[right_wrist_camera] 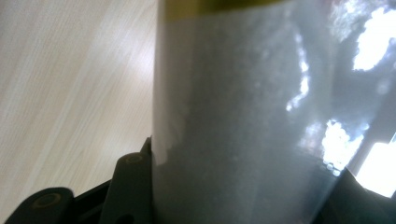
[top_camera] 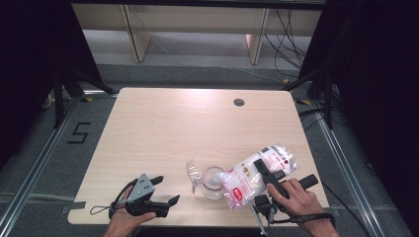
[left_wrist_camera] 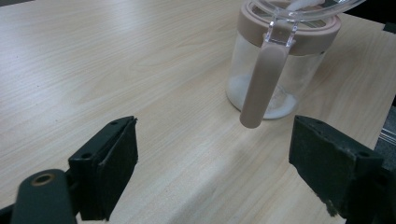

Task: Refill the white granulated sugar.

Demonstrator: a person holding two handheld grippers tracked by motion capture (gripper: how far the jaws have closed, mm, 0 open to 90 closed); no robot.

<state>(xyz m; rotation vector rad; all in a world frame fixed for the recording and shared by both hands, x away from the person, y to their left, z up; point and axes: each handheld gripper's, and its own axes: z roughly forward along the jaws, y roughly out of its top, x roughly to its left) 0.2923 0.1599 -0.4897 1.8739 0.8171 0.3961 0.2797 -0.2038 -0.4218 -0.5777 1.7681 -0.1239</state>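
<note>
A clear jar with a pink rim stands near the table's front edge, its transparent lid flipped open to the left. A little white powder lies in the bottom of the jar. My right gripper is shut on a plastic bag of white powder, which is tilted with its lower end over the jar's mouth. Up close the bag sits between the right gripper's jaws. My left gripper rests open at the front left, apart from the jar, with nothing between its fingers.
The light wooden table has a round cable hole at the back right. Dark floor with a taped "5" lies to the left. Cables and wooden furniture legs stand beyond the far edge.
</note>
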